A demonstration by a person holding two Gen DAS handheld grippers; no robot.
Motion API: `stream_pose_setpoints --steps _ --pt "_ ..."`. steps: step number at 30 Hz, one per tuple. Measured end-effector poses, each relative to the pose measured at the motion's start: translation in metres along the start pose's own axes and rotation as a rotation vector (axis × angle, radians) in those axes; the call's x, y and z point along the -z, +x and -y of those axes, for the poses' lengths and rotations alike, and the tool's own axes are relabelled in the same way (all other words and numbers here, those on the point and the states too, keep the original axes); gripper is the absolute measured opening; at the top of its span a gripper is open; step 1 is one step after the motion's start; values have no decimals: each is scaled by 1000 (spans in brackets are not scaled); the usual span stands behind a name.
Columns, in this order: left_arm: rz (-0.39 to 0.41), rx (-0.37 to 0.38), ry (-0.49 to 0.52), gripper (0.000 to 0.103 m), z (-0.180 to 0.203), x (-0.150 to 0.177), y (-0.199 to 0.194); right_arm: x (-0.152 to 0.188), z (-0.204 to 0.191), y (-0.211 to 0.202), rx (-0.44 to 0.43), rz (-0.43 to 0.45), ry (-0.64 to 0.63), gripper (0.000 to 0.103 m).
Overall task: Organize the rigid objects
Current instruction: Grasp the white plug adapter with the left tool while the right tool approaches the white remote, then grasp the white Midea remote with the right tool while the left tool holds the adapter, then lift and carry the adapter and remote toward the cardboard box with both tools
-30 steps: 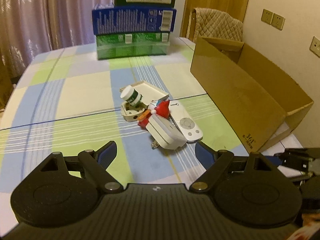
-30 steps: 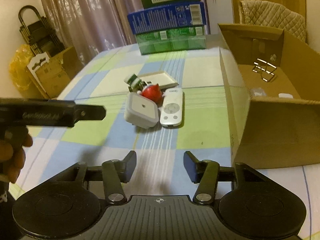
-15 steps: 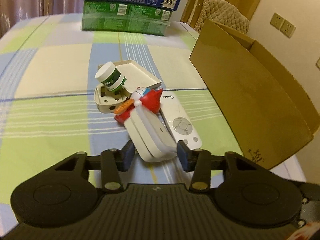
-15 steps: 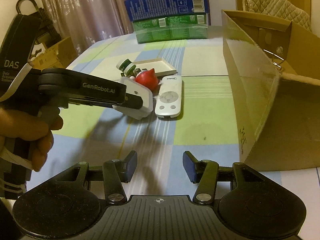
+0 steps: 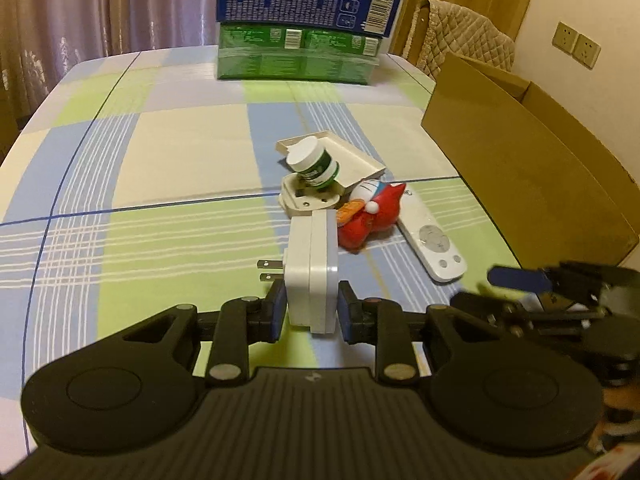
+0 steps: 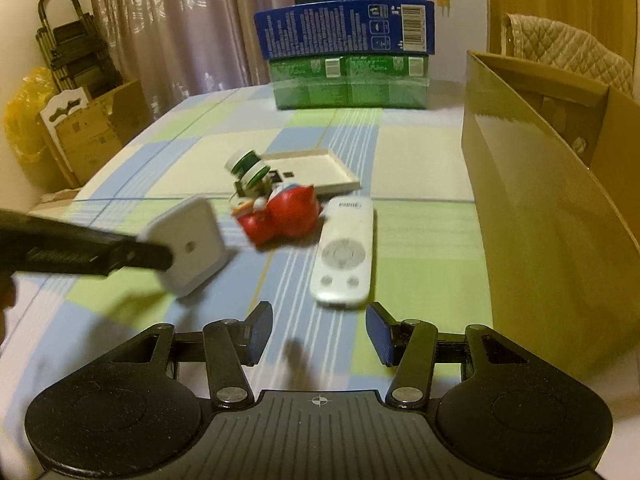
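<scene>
1. The left claw [image 5: 311, 311] is clenched on a white square plastic plug adapter [image 5: 310, 270]; its blue pads press the adapter's two flat sides, and its jaws have just been closing onto it.
2. The adapter stands on edge between the pads, with its two metal prongs [image 5: 267, 271] pointing to the left in the left wrist view. Whether it touches the checked green, blue and cream cloth of the desk [image 5: 160, 160] I cannot tell.
3. The right claw [image 6: 316, 334] is released, with nothing between its blue pads, and it hangs above the cloth just short of a white oblong remote control [image 6: 344, 252].
4. Beside the remote lies a red and white plastic toy figure [image 5: 370, 216], touching it.
5. Behind the toy a small white-capped green jar [image 5: 314, 162] lies tilted on a cream socket block [image 5: 308, 202], against a shallow cream tray [image 5: 352, 160].
6. An open brown cardboard box [image 5: 520, 168] stands to the right of this cluster.
7. Stacked blue and green cartons [image 5: 304, 36] sit at the far edge.
</scene>
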State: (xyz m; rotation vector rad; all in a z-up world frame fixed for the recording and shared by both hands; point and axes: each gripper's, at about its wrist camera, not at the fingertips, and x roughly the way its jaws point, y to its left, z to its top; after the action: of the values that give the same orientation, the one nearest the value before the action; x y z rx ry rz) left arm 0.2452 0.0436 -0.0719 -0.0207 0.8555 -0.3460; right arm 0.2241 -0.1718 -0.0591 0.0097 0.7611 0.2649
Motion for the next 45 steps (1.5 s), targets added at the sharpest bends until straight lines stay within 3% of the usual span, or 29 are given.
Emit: stream_pose_setpoints --steps 13,22,23,24,31,45 --pt "33 -25 -4 24 -1 2 13 -23 9 55 62 -28 -43 49" --pt "71 -33 6 24 4 -1 15 -31 6 70 90 -4 -35 49" --pt "74 -34 7 24 5 -1 16 -31 6 71 96 -5 -36 47" --pt "75 -36 7 24 5 -1 17 -32 5 71 104 -4 -42 39" --pt "84 -50 -9 25 4 1 19 -26 5 60 95 -29 -30 38" --pt "59 -46 17 22 20 16 1 2 -3 0 89 -26 29 37"
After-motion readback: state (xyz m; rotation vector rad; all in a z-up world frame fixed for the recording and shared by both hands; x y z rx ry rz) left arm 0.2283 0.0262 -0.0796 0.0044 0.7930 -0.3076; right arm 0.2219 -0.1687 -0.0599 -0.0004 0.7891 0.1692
